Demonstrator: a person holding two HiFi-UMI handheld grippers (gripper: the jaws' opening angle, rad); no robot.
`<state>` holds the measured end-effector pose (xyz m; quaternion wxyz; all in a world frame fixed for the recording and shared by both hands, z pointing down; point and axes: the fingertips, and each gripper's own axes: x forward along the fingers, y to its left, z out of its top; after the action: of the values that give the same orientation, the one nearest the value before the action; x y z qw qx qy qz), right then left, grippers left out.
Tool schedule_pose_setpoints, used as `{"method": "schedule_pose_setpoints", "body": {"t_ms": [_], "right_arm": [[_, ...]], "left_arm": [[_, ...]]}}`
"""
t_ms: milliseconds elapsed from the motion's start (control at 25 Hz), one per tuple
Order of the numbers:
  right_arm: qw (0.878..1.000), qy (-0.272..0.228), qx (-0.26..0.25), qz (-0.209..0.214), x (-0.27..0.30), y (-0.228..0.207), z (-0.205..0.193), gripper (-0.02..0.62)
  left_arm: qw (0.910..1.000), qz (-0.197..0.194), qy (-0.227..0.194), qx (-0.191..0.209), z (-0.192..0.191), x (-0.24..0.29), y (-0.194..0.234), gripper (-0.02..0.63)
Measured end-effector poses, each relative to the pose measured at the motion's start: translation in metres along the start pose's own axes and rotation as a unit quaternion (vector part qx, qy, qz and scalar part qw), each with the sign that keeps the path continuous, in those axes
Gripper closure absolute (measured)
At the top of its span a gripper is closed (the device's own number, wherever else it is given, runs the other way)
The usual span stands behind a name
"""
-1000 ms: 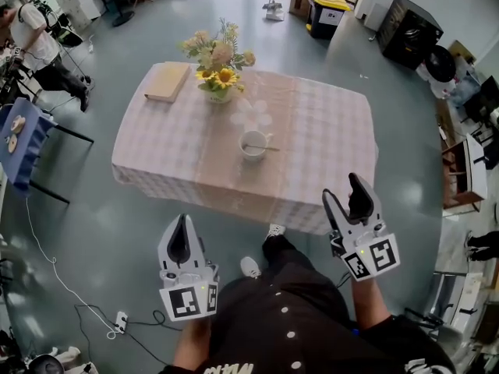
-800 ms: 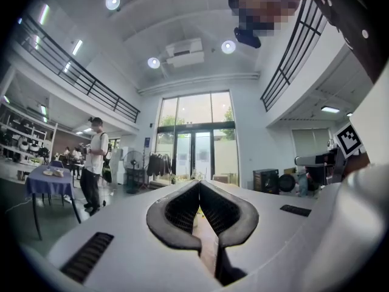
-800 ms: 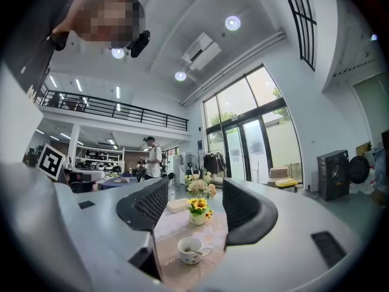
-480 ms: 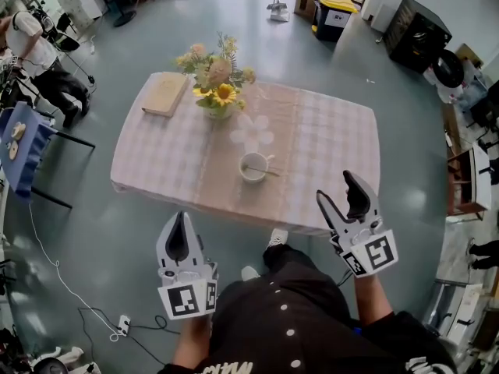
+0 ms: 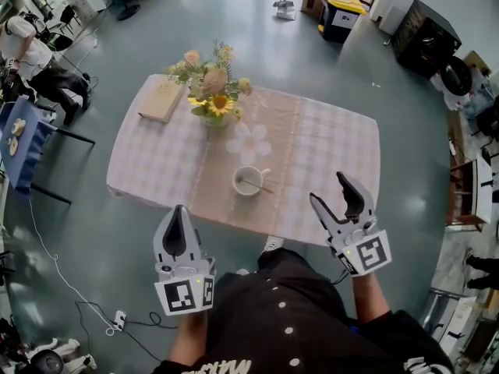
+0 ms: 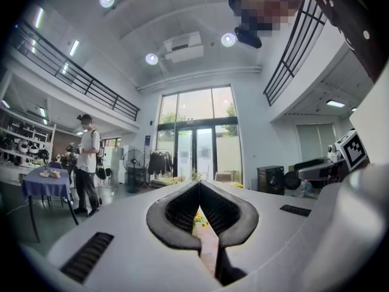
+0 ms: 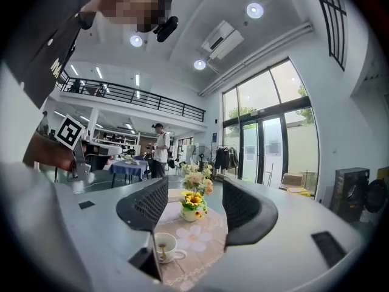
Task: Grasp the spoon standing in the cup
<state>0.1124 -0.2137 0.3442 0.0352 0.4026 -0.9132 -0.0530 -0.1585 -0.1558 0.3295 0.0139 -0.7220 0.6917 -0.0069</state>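
Observation:
A white cup (image 5: 248, 181) stands near the front middle of the table (image 5: 335, 146), with a spoon (image 5: 256, 185) leaning in it, its handle pointing right. The right gripper view has the cup (image 7: 164, 246) and spoon (image 7: 162, 249) low between the jaws. My right gripper (image 5: 337, 195) is open, held in the air short of the table's front right edge, with nothing between its fingers. My left gripper (image 5: 177, 226) is shut and empty, below the table's front edge, left of the cup. Its own view shows the jaws (image 6: 199, 194) pressed together.
A vase of flowers (image 5: 210, 92) stands behind the cup, with a flower-shaped mat (image 5: 248, 141) between them. A book (image 5: 161, 100) lies at the table's back left corner. A blue-covered side table (image 5: 17, 142) and a person (image 5: 31, 53) are at far left.
The view has drawn nearer the table. Both grippers have come up towards its front edge. The right gripper stays open, the left shut.

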Motion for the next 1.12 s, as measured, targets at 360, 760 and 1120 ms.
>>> {"method": "schedule_pose_setpoints", "body": {"t_ms": [360, 760, 1120], "right_arm": [[0.997, 0.012, -0.040, 0.071, 0.029, -0.003, -0.019, 0.333], [0.986, 0.072, -0.101, 0.111, 0.061, 0.022, -0.067, 0.319], [0.915, 0.195, -0.293, 0.199, 0.078, 0.071, -0.147, 0.301]], "left_arm": [[0.9996, 0.011, 0.024, -0.002, -0.012, 0.023, -0.008, 0.588], [0.9983, -0.023, 0.051, -0.014, -0.032, 0.044, 0.008, 0.588], [0.9969, -0.039, 0.062, -0.030, -0.047, 0.062, 0.017, 0.588]]}}
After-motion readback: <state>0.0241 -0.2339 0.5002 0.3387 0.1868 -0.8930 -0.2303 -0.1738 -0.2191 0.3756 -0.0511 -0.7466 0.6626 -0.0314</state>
